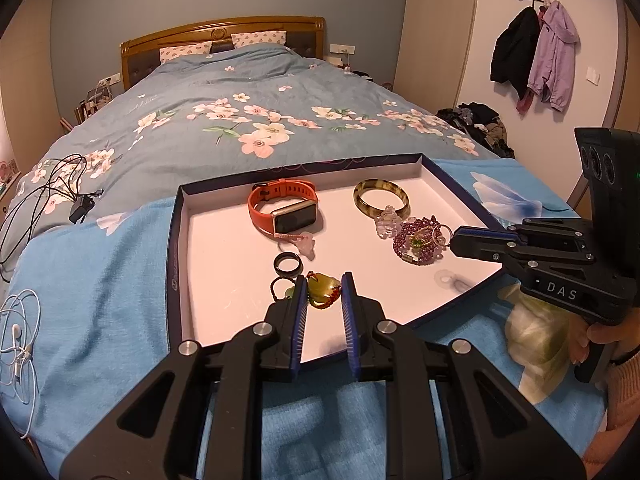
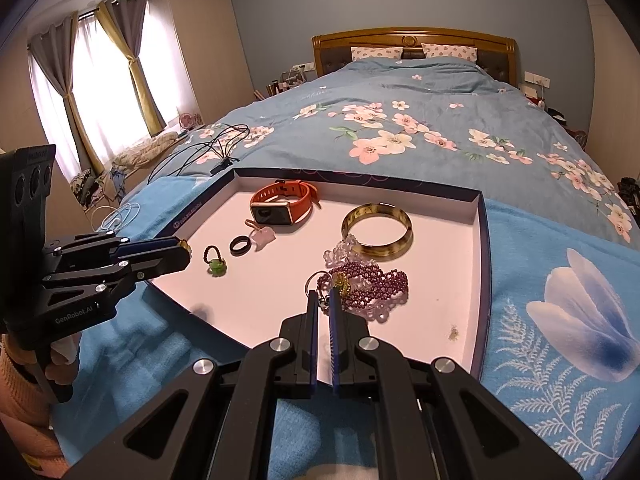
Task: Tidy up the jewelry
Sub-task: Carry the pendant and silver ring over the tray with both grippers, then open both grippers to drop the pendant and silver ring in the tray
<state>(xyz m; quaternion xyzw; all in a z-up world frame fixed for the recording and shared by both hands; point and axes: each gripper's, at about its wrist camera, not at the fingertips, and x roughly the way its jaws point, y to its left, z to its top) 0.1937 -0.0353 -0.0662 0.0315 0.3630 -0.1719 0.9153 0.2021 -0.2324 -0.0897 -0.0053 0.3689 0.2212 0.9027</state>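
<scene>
The left gripper (image 1: 324, 280) clamps an amber pendant (image 1: 322, 291) above the near part of the white tray (image 2: 478, 216). The right gripper (image 2: 324, 298) is nearly closed, pinching a silver ring (image 2: 314, 280) tangled in the purple bead bracelet (image 2: 372, 284). Lifting could drag the beads and the clear crystal strand (image 2: 340, 254) along; the rounded, smooth-looking pendant might slip free.
</scene>
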